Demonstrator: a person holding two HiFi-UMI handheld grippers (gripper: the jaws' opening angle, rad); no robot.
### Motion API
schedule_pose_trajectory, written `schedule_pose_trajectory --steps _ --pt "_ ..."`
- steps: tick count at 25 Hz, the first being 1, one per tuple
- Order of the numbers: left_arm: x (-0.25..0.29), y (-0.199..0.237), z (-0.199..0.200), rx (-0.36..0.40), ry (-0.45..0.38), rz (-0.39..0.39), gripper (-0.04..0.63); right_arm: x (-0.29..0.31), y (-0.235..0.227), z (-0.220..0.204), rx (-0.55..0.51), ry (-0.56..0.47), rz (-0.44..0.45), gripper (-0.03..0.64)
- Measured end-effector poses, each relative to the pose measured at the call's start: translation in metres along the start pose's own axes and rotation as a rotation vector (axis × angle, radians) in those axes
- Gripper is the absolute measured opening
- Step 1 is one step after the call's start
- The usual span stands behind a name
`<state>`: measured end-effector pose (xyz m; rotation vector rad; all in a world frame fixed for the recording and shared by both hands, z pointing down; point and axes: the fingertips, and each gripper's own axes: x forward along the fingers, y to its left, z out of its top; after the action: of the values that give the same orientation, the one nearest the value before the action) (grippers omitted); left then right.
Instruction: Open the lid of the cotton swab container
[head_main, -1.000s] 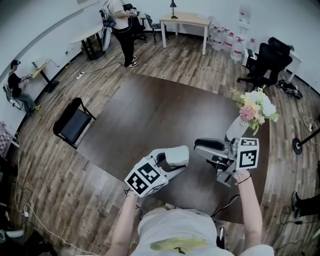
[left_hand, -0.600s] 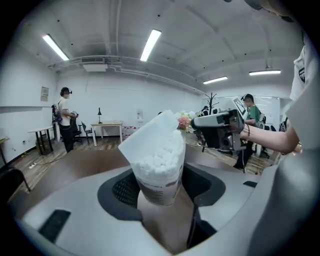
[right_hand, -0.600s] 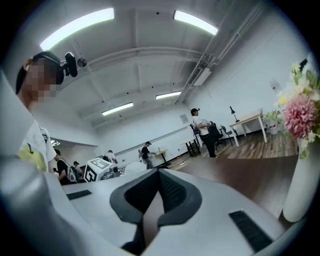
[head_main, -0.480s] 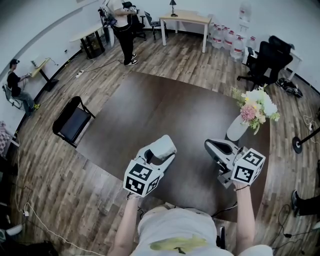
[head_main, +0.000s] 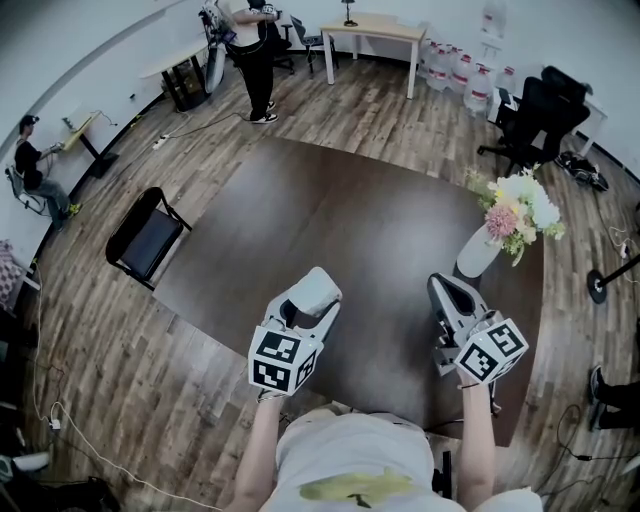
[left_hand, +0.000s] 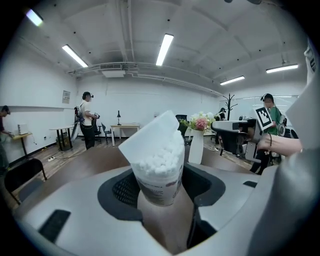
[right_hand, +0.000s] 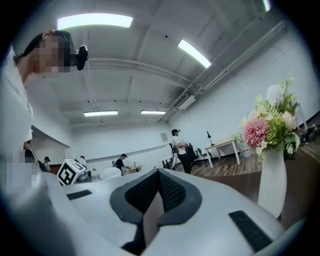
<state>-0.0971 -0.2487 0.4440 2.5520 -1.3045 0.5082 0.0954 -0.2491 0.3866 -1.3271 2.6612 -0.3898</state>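
Cotton swab container (left_hand: 161, 177): clamped between the jaws of the left hand-held gripper (head_main: 312, 298), over the near part of the worktop (head_main: 330, 215). Lid (left_hand: 149, 138): seen raised and tilted back, with the swabs (left_hand: 161, 156) exposed; the opening is judged done. Right hand-held gripper (right_hand: 156, 192): jaws closed together, nothing held, positioned apart to the right. Nothing is judged left to open.

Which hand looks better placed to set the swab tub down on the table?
Left, probably: the left gripper holds the tub, lid raised. The right gripper is shut and empty.
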Motion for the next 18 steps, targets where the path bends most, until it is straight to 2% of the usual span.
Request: schedule_pose_trajectory --steps 4,11,18 --pt "0.001 0.004 0.0 -0.002 -0.007 0.035 0.265 -0.004 -0.006 -0.005 -0.047 -0.004 -0.053 0.021" --pt "-0.006 0.015 0.003 -0.036 -0.031 0.066 0.265 -0.003 -0.002 -0.004 -0.06 -0.037 -0.062 0.021" --pt "-0.012 0.023 0.005 -0.029 -0.035 0.107 0.265 -0.007 -0.002 -0.005 -0.086 -0.048 -0.073 0.02"
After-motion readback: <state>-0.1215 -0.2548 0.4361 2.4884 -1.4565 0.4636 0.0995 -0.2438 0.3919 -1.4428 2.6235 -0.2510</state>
